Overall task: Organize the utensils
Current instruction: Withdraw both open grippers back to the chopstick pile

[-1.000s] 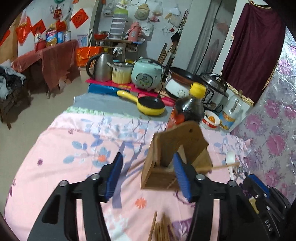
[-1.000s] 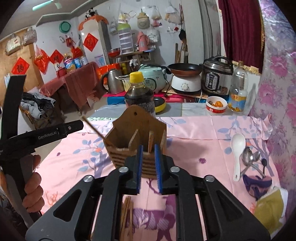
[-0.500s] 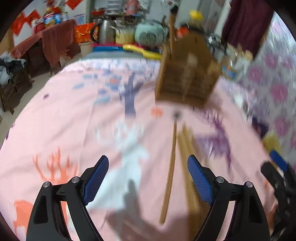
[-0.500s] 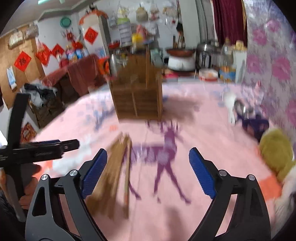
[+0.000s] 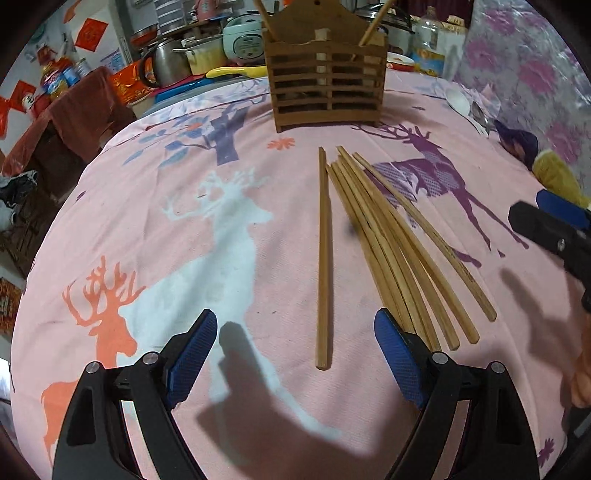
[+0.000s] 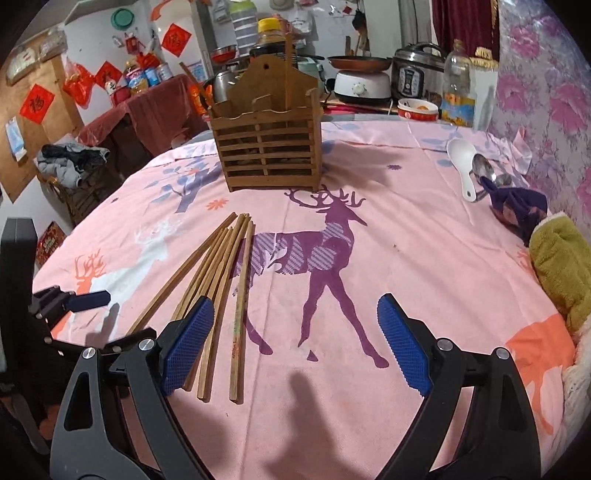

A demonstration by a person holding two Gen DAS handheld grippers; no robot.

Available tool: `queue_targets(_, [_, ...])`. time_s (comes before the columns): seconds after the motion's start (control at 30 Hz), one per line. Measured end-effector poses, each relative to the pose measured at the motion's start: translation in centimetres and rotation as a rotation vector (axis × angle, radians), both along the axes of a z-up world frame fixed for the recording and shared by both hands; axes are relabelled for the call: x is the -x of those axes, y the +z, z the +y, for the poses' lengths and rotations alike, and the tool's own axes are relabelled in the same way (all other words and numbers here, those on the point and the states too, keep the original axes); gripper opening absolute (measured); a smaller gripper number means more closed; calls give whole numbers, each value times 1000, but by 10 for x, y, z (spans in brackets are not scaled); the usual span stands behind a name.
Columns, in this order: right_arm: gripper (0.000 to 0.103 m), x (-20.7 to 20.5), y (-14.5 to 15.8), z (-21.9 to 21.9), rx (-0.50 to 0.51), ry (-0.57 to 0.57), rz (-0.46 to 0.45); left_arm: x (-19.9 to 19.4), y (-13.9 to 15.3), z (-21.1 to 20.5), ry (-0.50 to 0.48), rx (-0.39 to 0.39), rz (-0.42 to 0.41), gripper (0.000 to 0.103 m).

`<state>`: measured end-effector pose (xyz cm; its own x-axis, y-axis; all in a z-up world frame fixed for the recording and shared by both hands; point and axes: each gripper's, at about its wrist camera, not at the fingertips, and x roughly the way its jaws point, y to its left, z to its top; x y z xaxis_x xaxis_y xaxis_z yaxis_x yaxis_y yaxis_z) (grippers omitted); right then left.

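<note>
Left gripper (image 5: 295, 350) and right gripper (image 6: 295, 343): both wide, holding nothing. Loose chopsticks (image 5: 373, 236) near; slatted wooden holder (image 5: 327, 86) far, its contents obscured; near chopstick ends hidden behind blue pads (image 6: 188, 343).

A pink deer-print tablecloth (image 6: 406, 229) fills the middle; a soy sauce bottle (image 6: 269, 35), frying pan (image 6: 359, 63) and pressure cooker (image 6: 417, 75) line the top.

I read little from here; a red diamond paper (image 6: 36, 103) on the brown board at my far left carries the black character 福; a second red diamond (image 6: 176, 39) on the white cabinet bears a dark character too blurred to tell; small marks on one chopstick (image 6: 235, 343) stay illegible.
</note>
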<state>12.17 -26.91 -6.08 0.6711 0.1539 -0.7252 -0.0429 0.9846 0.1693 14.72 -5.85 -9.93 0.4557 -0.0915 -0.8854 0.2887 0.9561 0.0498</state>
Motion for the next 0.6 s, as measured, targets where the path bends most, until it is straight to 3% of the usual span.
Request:
queue_targets(0.23, [87, -2, -3, 1, 4, -4, 10, -7, -8, 4, 9, 22, 45, 87])
queue_targets(0.33, [87, -2, -6, 2, 8, -4, 21, -10, -12, 9, 40, 15, 47, 99])
queue_targets(0.6, [86, 23, -17, 6, 58, 35, 34, -10, -11, 12, 26, 32, 53, 99])
